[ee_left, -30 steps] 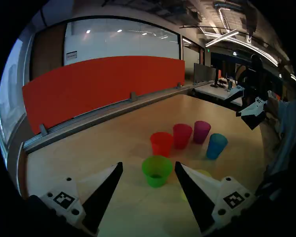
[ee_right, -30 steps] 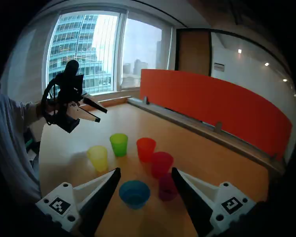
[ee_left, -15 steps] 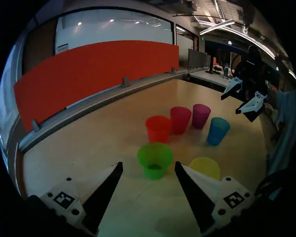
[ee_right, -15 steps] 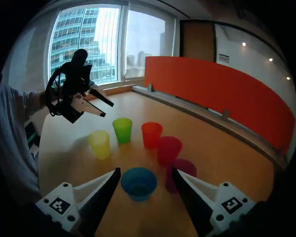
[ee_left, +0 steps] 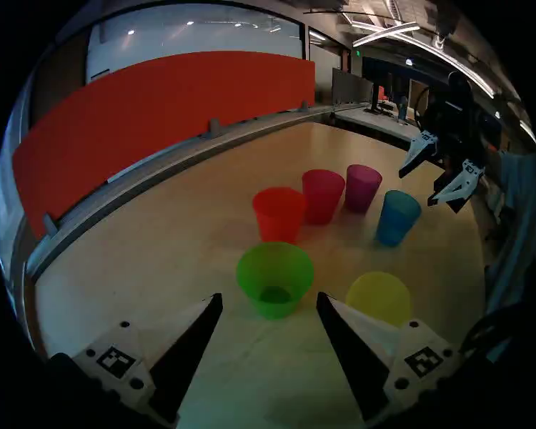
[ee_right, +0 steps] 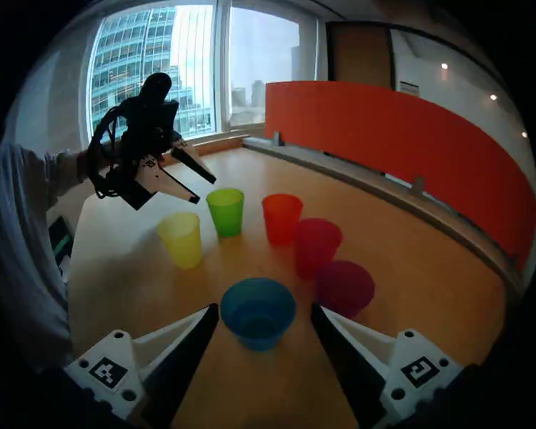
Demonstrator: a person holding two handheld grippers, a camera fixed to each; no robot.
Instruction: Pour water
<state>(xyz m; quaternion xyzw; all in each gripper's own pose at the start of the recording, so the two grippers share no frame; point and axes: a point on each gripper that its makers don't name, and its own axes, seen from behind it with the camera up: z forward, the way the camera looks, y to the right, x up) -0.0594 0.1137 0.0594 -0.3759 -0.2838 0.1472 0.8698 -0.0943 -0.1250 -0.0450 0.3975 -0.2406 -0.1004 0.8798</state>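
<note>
We hold the left gripper (ee_left: 268, 296) with its 2 fingers spread wide, gripping nothing. The green cup (ee_left: 275, 275) stands upright on the table (ee_left: 161, 236) just beyond the fingertips, with the yellow cup (ee_left: 377, 297) beside the right finger. Our right gripper (ee_right: 264, 306) is equally wide apart and empty, and the blue cup (ee_right: 258, 311) stands just past its tips. Farther out, the orange cup (ee_left: 279, 212), red cup (ee_left: 322, 194) and purple cup (ee_left: 361, 186) complete a curved row of 6 upright cups. We cannot tell whether any holds water. An orange partition (ee_left: 161, 107) runs along the table's far edge.
</note>
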